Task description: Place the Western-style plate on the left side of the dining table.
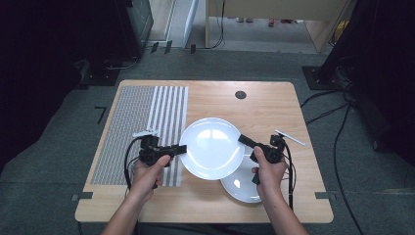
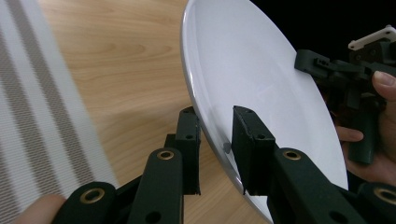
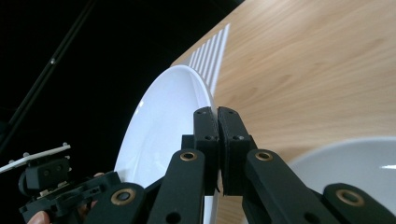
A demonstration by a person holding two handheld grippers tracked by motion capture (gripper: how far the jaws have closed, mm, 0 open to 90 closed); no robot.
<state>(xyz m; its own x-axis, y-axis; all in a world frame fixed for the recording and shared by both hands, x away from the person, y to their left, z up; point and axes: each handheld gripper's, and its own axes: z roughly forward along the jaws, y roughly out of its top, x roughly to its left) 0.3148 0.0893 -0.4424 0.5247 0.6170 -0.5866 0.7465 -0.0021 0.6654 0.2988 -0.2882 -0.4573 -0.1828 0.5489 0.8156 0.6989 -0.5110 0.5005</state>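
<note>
Both grippers clamp one white plate by opposite edges above the table. The left gripper has its jaws closed on the plate's left rim; the right gripper pinches the right rim, jaws nearly together. The plate seems lifted, just beside a striped mat and overlapping a second plate lying near the right hand.

The large white plate looks glossy, smooth ceramic; the table is matt pale wood; the striped placemat appears woven; gripper jaws are matt black plastic.
</note>
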